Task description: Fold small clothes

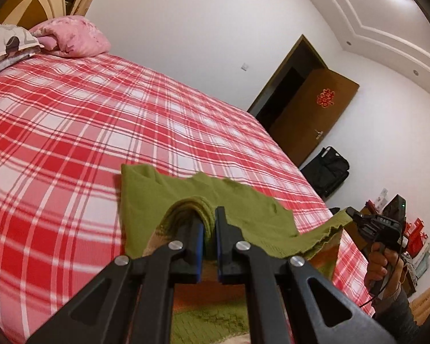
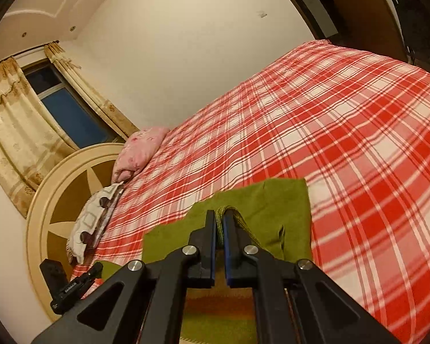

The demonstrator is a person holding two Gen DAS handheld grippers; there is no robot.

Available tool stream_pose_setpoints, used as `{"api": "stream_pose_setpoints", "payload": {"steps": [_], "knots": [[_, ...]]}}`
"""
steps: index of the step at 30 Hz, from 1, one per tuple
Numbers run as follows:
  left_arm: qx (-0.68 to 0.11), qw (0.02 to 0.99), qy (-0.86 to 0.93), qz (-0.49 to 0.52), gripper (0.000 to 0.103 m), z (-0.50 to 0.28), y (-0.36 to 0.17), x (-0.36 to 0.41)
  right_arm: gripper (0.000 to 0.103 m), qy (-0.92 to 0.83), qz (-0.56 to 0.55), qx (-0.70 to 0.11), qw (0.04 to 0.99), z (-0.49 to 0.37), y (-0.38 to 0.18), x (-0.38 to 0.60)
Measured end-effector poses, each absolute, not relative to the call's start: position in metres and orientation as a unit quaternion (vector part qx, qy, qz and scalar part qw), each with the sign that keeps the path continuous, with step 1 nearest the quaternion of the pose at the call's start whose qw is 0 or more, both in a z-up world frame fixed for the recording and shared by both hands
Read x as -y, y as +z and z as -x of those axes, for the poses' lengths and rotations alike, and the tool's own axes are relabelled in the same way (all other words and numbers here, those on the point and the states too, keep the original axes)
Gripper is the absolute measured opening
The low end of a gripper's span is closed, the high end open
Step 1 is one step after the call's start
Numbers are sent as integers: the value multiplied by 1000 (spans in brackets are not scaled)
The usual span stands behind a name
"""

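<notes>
A person stands by the bed [image 1: 71, 120] with a grabber tool in each hand. Both tools hold the same green knit garment [image 1: 163, 200], one at each end of its near edge.

The left gripper [image 1: 208, 223] has its two black fingers [image 1: 229, 229] squeezed onto a thick bunch of the green cloth, which bulges up over the tips. The right gripper [image 2: 220, 226] does the same: its fingers [image 2: 207, 229] are pressed close with a thin fold of green knit pinched between the blue pads.

In the left wrist view the right gripper [image 1: 355, 218] shows far off to the side, biting the garment's other end, with the person's hand [image 1: 382, 263] wrapped around its handle. In the right wrist view the left gripper [image 2: 96, 269] shows low at the side, holding its end too.

The garment is lifted along its near edge and sags a little between the two tools. Its far part lies flat on the red and white checked sheet, near the side edge of the bed. Under the tools the garment shows orange and cream stripes too.

A pink pillow [image 1: 77, 35] and a grey patterned pillow [image 1: 5, 41] sit at the head of the bed, by the round headboard [image 2: 71, 189]. A brown door [image 1: 312, 114] stands open past the foot corner, with a black bag [image 1: 326, 169] on the floor beside it. A window [image 2: 68, 106] with curtains is behind the headboard.
</notes>
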State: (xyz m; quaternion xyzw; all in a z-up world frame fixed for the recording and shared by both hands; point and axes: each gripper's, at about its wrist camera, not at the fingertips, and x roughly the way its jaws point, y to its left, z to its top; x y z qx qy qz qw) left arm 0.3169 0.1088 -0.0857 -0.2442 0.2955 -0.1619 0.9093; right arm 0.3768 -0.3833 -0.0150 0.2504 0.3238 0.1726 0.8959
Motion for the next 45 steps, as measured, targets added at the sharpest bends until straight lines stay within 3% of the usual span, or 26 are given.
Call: {"api": "stream_pose_setpoints", "payload": {"steps": [14,20,22,23,24,26,35,40,45], "knots": [[-345,898,-121,246,7,-420,-127,-117,4,123,-221,-375,892,-508,-69,368],[-366,891,-94,253,15,-426,-142,-119,7,107,-240,-418,870,-546,-113,370],[-363,892,-88,256,24,-421,-139,-122,32,96,-240,-421,869,-546,-118,372],[-360,895,-78,253,43,-421,-137,-124,60,90,-239,-420,871,-542,-118,375],[-349,901,-62,251,65,-416,-132,-128,65,89,-240,-416,873,-539,-118,377],[-329,908,-49,254,71,-409,-126,-133,65,91,-232,-403,881,-532,-113,379],[-358,925,-39,119,72,-403,-122,-96,65,112,-102,-391,908,-511,-81,341],[-393,918,-5,57,72,-421,-142,-76,65,132,-33,-448,883,-523,-108,294],[-406,910,2,83,72,-418,-146,-85,64,42,-3,-478,877,-526,-139,308]]}}
